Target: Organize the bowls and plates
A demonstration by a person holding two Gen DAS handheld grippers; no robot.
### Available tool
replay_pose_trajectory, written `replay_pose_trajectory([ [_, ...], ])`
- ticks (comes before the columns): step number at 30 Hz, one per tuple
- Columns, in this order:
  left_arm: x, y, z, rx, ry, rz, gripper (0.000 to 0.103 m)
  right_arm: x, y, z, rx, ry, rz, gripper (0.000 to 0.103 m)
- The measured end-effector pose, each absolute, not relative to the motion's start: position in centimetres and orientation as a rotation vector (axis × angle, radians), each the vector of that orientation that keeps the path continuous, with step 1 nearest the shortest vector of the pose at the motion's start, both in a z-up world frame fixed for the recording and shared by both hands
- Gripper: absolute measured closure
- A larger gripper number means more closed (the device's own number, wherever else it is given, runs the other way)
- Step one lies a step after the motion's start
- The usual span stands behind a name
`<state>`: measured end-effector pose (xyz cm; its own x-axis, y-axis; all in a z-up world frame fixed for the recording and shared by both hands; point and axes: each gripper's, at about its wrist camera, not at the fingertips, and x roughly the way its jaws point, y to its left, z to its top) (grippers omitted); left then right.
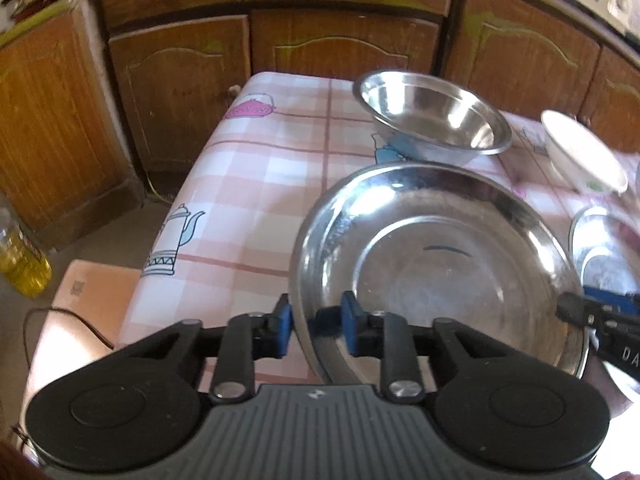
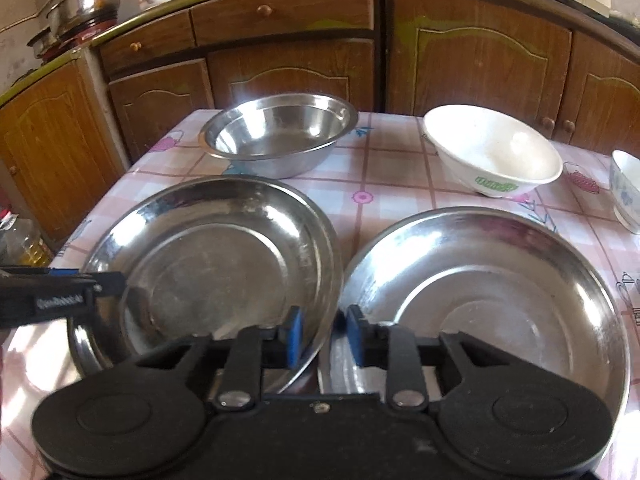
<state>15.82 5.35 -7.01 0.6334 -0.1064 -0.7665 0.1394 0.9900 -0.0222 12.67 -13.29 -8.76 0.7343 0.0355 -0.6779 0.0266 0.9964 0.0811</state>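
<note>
Left gripper [image 1: 314, 330]: low centre of its frame, blue pads either side of the near-left rim of the left plate [image 1: 436, 264], jaws narrowly apart; actual contact hard to judge.

Right gripper [image 2: 322, 338]: low centre of its view, jaws straddling that plate's right rim [image 2: 216, 276], just where it meets the right plate [image 2: 492, 300]. Whether the pads pinch is unclear.

Both plates sit mid-frame on the checked tablecloth [image 2: 384, 168]. Steel bowl [image 2: 280, 136] upper centre, white bowl [image 2: 492, 152] upper right. A small bowl [image 2: 626, 190] is cut off at the right edge. In the left view the right plate is cropped and blurred.
</note>
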Motion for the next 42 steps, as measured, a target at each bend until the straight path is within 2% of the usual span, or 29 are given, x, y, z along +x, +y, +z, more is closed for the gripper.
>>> replay_pose_trajectory([
  [6,15.7,5.3,-6.8,0.023,0.871,-0.162,0.083,12.4,-13.6,-8.3,0.085,0.718,0.004,0.086],
  [17,14.8,5.4,-6.0,-0.005,0.833,-0.196,0.086,11.1,-14.7,-7.5,0.109,0.677,0.010,0.086],
  [28,15.5,5.9,-7.1,-0.031,0.866,-0.172,0.085,11.5,-15.2,-8.3,0.125,0.721,0.074,0.085],
  [29,15.6,5.9,-7.2,-0.032,0.858,-0.170,0.085,11.6,-15.2,-8.4,0.122,0.724,0.083,0.084],
  [31,15.7,5.8,-7.2,-0.031,0.853,-0.168,0.084,11.8,-15.3,-8.5,0.122,0.719,0.120,0.067],
  [32,15.7,5.7,-7.3,-0.025,0.850,-0.170,0.080,12.0,-15.3,-8.5,0.120,0.722,0.142,0.062],
  [34,15.7,5.4,-7.4,-0.009,0.827,-0.183,0.073,12.5,-15.2,-8.6,0.121,0.727,0.175,0.043],
  [37,16.0,5.2,-7.6,0.002,0.805,-0.183,0.070,13.3,-15.4,-9.0,0.132,0.739,0.166,0.036],
  [42,16.5,5.2,-7.6,-0.004,0.792,-0.174,0.069,14.6,-16.5,-9.2,0.162,0.725,0.153,0.034],
])
